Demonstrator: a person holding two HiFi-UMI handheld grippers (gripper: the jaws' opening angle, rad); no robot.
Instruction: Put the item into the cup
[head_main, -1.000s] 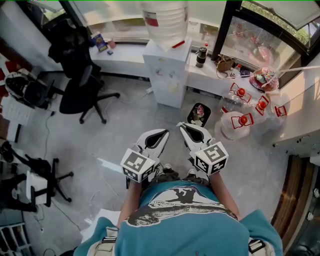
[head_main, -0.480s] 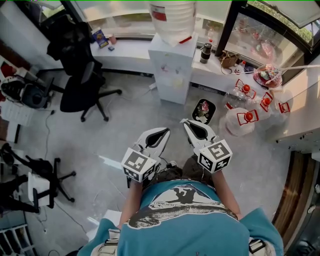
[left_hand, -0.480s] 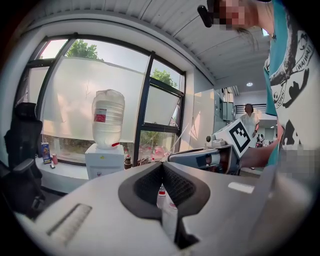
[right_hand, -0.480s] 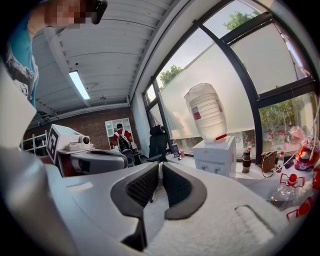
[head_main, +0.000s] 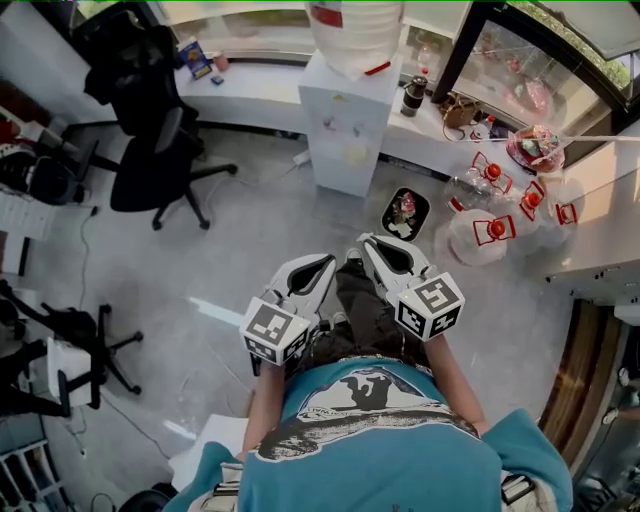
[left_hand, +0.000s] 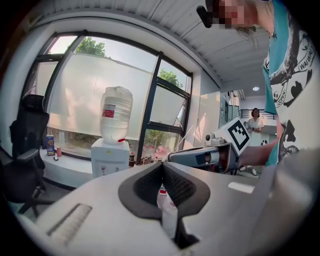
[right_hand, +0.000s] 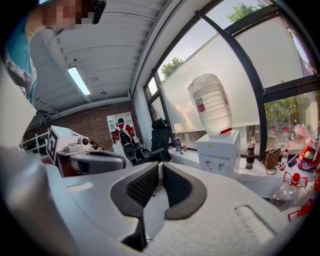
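I hold both grippers side by side at waist height above a grey floor. In the head view my left gripper and my right gripper point toward the white water dispenser. Each has its jaws pressed together with nothing between them, as the left gripper view and the right gripper view both show. A dark tumbler stands on the window counter to the right of the dispenser. No item for the cup shows clearly in any view.
A black office chair stands at the left. Large water bottles with red handles and a black flowered bin sit on the floor at the right. The white counter runs under the windows. Another person stands far off.
The person has stepped forward toward the dispenser; a dark trouser leg now shows between the grippers. Both grippers stay shut and level.
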